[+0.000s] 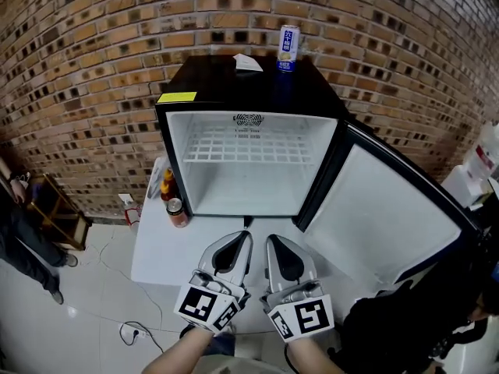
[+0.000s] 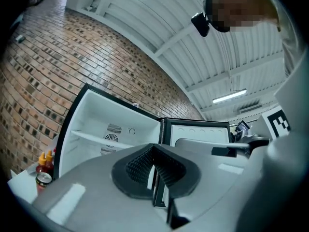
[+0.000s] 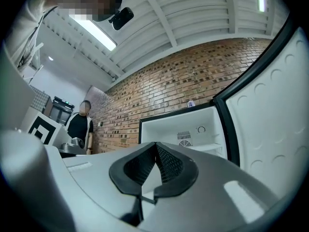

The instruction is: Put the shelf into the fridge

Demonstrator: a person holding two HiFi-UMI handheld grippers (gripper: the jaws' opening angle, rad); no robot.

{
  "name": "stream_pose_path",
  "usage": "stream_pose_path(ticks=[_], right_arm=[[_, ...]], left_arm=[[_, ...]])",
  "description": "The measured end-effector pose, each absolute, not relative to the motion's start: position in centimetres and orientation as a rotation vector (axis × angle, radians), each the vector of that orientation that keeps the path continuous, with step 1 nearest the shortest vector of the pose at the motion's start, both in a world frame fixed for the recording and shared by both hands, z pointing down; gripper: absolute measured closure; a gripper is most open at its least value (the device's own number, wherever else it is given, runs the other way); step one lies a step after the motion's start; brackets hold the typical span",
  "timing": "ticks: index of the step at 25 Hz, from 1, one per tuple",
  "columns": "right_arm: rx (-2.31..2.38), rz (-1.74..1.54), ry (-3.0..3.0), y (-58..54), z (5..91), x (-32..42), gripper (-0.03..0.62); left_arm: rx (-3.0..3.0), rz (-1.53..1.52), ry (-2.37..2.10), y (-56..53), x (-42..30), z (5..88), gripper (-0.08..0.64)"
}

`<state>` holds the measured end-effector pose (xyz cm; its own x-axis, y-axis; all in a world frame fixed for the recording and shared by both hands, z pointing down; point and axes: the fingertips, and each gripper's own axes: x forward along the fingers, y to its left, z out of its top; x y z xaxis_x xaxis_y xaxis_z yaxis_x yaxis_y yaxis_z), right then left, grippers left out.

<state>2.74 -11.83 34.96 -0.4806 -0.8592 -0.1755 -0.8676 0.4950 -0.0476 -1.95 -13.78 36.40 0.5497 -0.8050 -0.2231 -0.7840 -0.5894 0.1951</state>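
Note:
The black mini fridge (image 1: pixel 175 111) stands open on a white table, its door (image 1: pixel 382 209) swung out to the right. A white wire shelf (image 1: pixel 245 148) lies level inside it, resting on the side rails, also seen as a shelf (image 2: pixel 96 138) in the left gripper view and a shelf (image 3: pixel 205 148) in the right gripper view. My left gripper (image 1: pixel 243 238) and right gripper (image 1: pixel 271 241) hang side by side in front of the fridge, clear of it. Both are shut with nothing between the pads (image 2: pixel 145 166) or the pads (image 3: pixel 166 163).
A tall can (image 1: pixel 288 49) and a paper slip (image 1: pixel 248 62) sit on the fridge top. A red can (image 1: pixel 178 212) and a sauce bottle (image 1: pixel 167 184) stand on the table (image 1: pixel 164 255) left of the fridge. A person (image 3: pixel 79 124) stands far left; a wooden stool (image 1: pixel 54 209) is on the floor.

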Motion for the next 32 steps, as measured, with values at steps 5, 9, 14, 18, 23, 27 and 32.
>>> stream_pose_path(ticks=[5, 9, 14, 18, 23, 27, 32], right_arm=[[-1.470, 0.077, 2.586, -7.3, 35.0, 4.3, 0.592], [-1.439, 0.083, 2.601, -3.9, 34.8, 5.3, 0.592], [-1.409, 0.091, 2.618, 0.2, 34.5, 6.1, 0.592], [-1.394, 0.106, 2.629, 2.8, 33.9, 5.9, 0.592], [-1.393, 0.108, 2.626, 4.9, 33.4, 5.4, 0.592], [-1.410, 0.108, 2.627, 5.9, 33.3, 4.6, 0.592], [-1.439, 0.129, 2.616, 6.6, 33.1, 3.5, 0.592]], left_arm=[[2.699, -0.439, -1.435, -9.1, -0.2, 36.1, 0.558], [2.695, -0.433, -1.468, -5.7, 0.8, 35.9, 0.558], [2.690, -0.405, -1.508, -1.4, 1.7, 35.7, 0.558], [2.707, -0.401, -1.530, 1.3, 1.9, 34.8, 0.558], [2.680, -0.397, -1.566, 3.5, 1.1, 34.5, 0.558], [2.690, -0.388, -1.571, 4.7, 0.5, 34.4, 0.558], [2.723, -0.378, -1.538, 5.6, -0.3, 34.3, 0.558]])
